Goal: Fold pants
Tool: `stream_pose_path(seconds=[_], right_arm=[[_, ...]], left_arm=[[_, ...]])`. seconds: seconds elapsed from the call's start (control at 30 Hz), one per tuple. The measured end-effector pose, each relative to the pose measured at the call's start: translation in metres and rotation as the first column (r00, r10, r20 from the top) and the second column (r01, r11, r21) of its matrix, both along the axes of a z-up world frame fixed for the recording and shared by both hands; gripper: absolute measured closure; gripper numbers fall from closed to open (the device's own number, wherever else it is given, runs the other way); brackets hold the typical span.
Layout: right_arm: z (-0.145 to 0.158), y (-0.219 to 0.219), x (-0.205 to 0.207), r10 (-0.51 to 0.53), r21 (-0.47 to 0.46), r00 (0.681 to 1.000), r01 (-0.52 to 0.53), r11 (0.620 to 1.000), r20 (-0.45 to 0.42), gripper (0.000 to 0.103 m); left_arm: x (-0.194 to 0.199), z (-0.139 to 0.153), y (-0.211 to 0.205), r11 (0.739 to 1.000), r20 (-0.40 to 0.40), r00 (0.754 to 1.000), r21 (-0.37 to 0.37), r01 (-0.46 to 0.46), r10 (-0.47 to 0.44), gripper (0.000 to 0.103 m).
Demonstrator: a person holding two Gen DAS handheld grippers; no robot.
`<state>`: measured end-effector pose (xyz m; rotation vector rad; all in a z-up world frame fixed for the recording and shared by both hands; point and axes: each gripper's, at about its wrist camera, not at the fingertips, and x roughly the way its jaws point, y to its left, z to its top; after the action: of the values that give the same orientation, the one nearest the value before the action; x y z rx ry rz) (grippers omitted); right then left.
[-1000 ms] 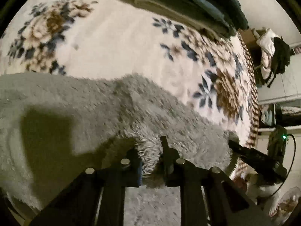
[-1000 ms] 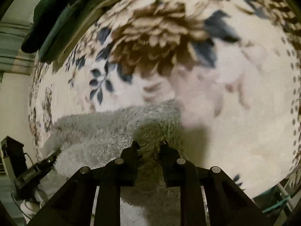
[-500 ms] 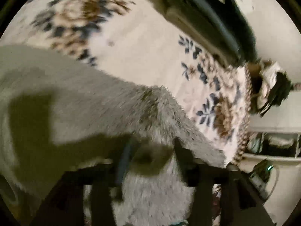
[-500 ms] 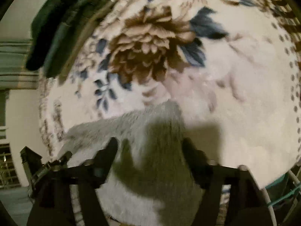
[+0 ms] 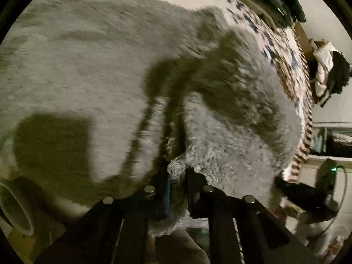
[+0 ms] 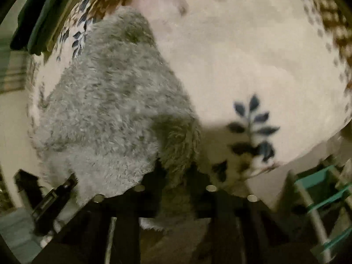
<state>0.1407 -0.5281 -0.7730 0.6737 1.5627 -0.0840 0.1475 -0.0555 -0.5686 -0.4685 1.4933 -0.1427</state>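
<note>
Pants [image 5: 105, 61], fluffy and grey, lie spread on the floral blanket [image 6: 253, 50], one edge lifted, so you appear mid-fold; next, carry both corners across evenly. Your left gripper [image 5: 177, 176] and right gripper [image 6: 176, 171] reach forward low, each nearly closed, pinching a tuft of that edge.

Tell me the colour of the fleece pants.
Light grey fluffy fleece pants, clearest in the right wrist view.

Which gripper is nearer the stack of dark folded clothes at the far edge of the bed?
Cannot tell. Both the left gripper and right gripper clamp the grey fleece pants, far from the dark clothes.
</note>
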Motion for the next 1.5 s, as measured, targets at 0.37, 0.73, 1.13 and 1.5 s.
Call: stream_pose_path(seconds=[0.37, 0.73, 1.13, 1.5], right_arm=[[0.043, 0.02, 0.025, 0.166, -0.096, 0.986, -0.167, 0.981, -0.016, 0.063], [0.039, 0.092, 0.107, 0.361, -0.075, 0.933, -0.359, 0.93, 0.006, 0.057], [0.007, 0.05, 0.126, 0.133, -0.003, 0.991, -0.133, 0.991, -0.033, 0.06], [0.083, 0.093, 0.092, 0.234, -0.086, 0.965, -0.225, 0.971, 0.115, 0.006]], left_arm=[[0.009, 0.027, 0.024, 0.994, -0.068, 0.994, -0.058, -0.09, 0.086, 0.089], [0.097, 0.026, -0.043, 0.991, -0.015, 0.997, -0.11, 0.079, -0.081, 0.088], [0.114, -0.013, -0.03, 0.985, -0.04, 0.999, -0.169, -0.018, 0.011, 0.088], [0.03, 0.073, 0.051, 0.955, 0.159, 0.951, -0.182, -0.235, 0.264, 0.017]])
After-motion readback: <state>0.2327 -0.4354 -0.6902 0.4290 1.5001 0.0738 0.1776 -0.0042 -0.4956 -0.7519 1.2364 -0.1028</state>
